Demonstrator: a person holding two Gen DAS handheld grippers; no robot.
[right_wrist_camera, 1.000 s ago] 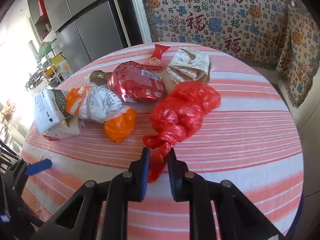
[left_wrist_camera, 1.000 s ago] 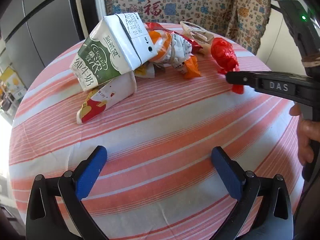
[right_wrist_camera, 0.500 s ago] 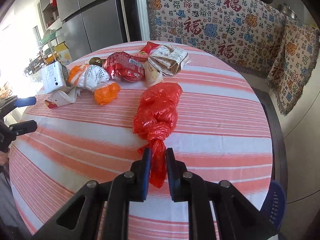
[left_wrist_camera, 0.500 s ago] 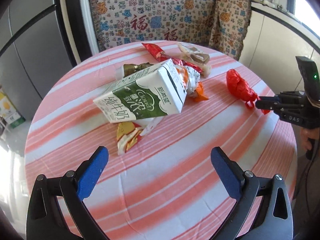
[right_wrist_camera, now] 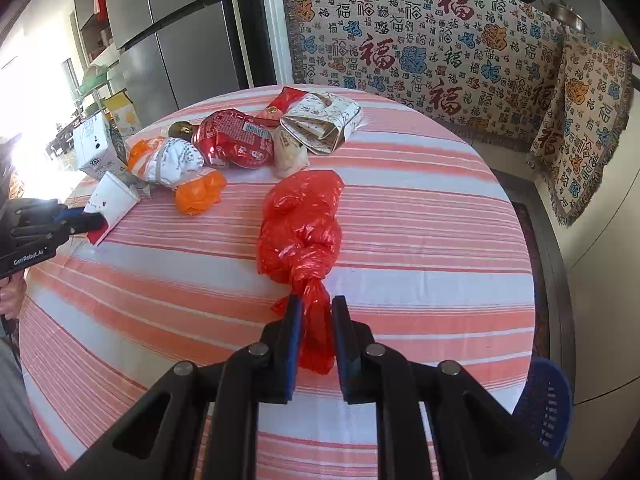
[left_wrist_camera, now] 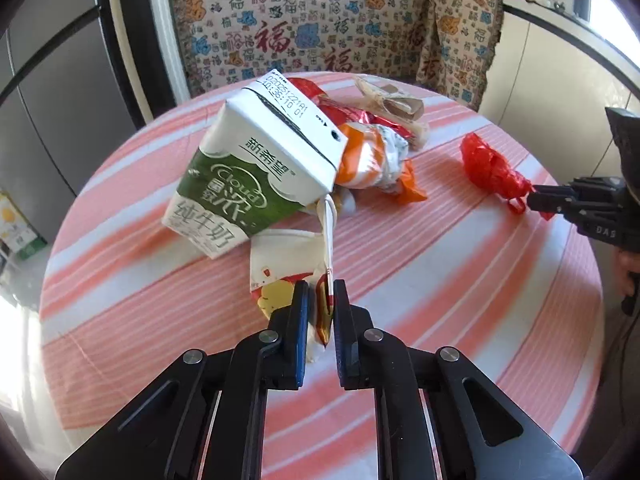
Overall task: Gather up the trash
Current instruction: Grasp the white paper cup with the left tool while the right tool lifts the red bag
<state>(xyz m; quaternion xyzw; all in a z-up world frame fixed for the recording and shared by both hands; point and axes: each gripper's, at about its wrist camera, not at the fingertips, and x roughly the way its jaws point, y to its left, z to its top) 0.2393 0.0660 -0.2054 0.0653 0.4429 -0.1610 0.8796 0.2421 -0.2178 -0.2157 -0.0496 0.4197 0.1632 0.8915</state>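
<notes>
My left gripper (left_wrist_camera: 320, 292) has its jaws closing, and the pads pinch the rim of a flattened white paper cup (left_wrist_camera: 286, 256) with red and yellow print. A green-and-white milk carton (left_wrist_camera: 256, 168) leans tilted over that cup. My right gripper (right_wrist_camera: 313, 308) is shut on the knotted tail of a red plastic bag (right_wrist_camera: 304, 224) lying on the striped cloth. In the left wrist view the red bag (left_wrist_camera: 488, 168) and the right gripper (left_wrist_camera: 534, 198) sit at the right. From the right wrist camera the left gripper (right_wrist_camera: 92, 220) shows at the far left, on the cup (right_wrist_camera: 114, 200).
More trash lies at the far side of the round striped table (right_wrist_camera: 400, 240): an orange-and-white bag (right_wrist_camera: 172, 164), a red foil packet (right_wrist_camera: 236, 142), a crumpled paper wrapper (right_wrist_camera: 324, 120). A blue basket (right_wrist_camera: 548, 400) stands below the table's right edge. A patterned bench and fridge lie behind.
The left gripper's jaws went from wide open to closed on the flattened cup, after coming in close to it. The right gripper kept hold of the red bag and dragged it away from the pile.
</notes>
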